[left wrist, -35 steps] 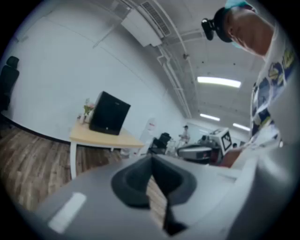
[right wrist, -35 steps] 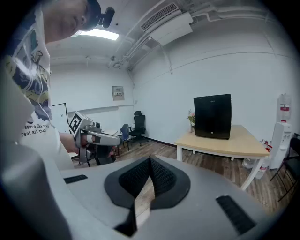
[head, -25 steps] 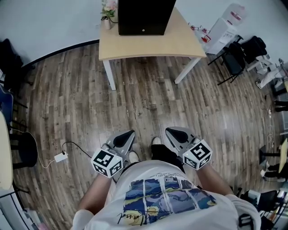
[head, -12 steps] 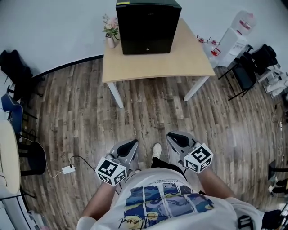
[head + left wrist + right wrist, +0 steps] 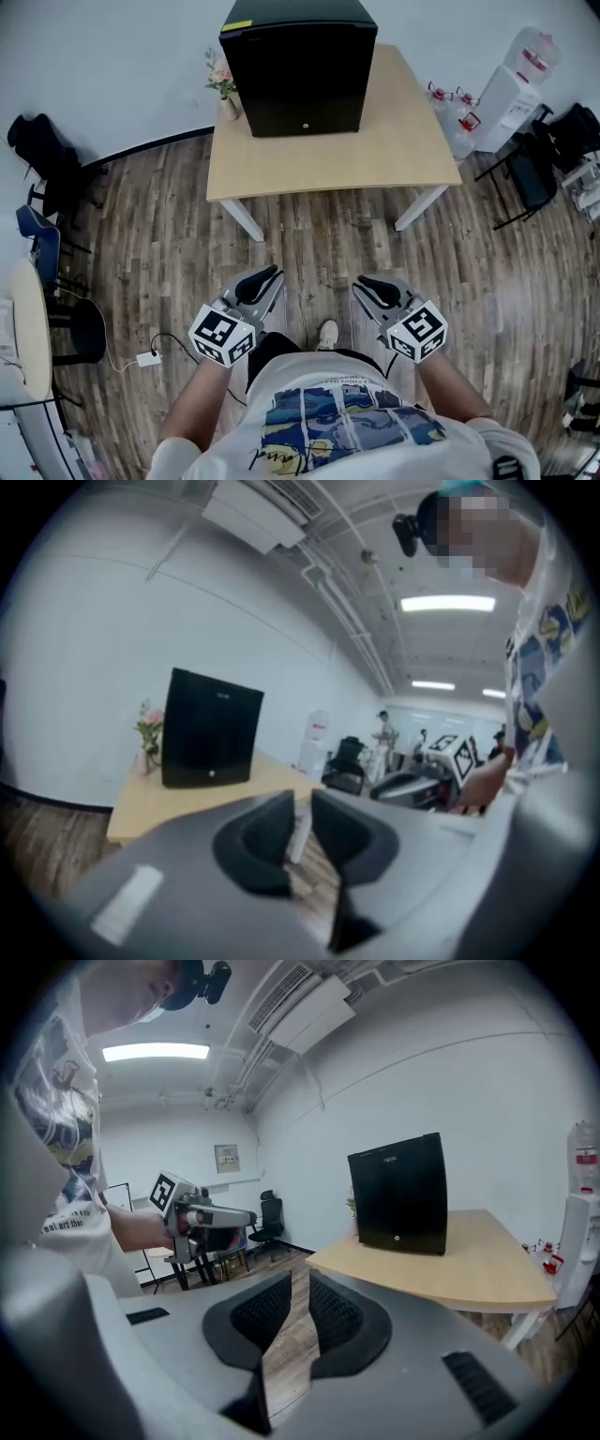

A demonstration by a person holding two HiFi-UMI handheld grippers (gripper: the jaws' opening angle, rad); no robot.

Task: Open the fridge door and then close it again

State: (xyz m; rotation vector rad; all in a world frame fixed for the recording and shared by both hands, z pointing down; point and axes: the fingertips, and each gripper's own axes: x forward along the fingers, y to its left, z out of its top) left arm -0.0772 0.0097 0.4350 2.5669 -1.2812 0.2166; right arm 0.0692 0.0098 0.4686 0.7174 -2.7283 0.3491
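Ceiling light strips (image 5: 448, 603) light the room brightly and evenly, at one o'clock in the left gripper view and ten o'clock in the right. The floor (image 5: 511, 281) carries a pale sheen toward three o'clock in the head view. The black fridge (image 5: 298, 66) shows little detail. Every view bulges at the edges, and the left gripper view is blurred.

The fridge (image 5: 298, 70) stands at the back of the table (image 5: 375, 155), a flower vase (image 5: 225, 86) just left.
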